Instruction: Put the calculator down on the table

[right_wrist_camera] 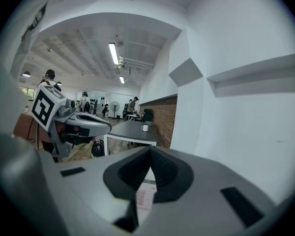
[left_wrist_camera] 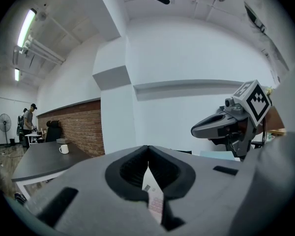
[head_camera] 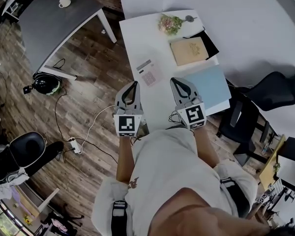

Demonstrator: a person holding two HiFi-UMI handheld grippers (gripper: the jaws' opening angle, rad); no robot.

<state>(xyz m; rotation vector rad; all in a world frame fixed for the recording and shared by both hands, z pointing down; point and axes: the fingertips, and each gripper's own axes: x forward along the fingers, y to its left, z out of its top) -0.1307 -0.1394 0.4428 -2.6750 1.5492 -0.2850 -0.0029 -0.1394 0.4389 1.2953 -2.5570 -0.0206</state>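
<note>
brown wood-plank floor (head_camera: 88, 92). two tables: one grey table (head_camera: 54, 23), one white rectangular table (head_camera: 137, 38). on the white one: one light blue folder (head_camera: 209, 85), one tan notebook (head_camera: 189, 50), one grey-pink calculator (head_camera: 149, 73) flat near its left edge. left gripper (head_camera: 134, 84), right gripper (head_camera: 174, 80): both pinched together, empty.

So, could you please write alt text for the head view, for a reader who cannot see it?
From above, a calculator lies flat on a white table, with the left gripper and right gripper both shut and empty, held apart from it on the person's side. A tan notebook, a blue folder and flowers also lie on the table.
</note>
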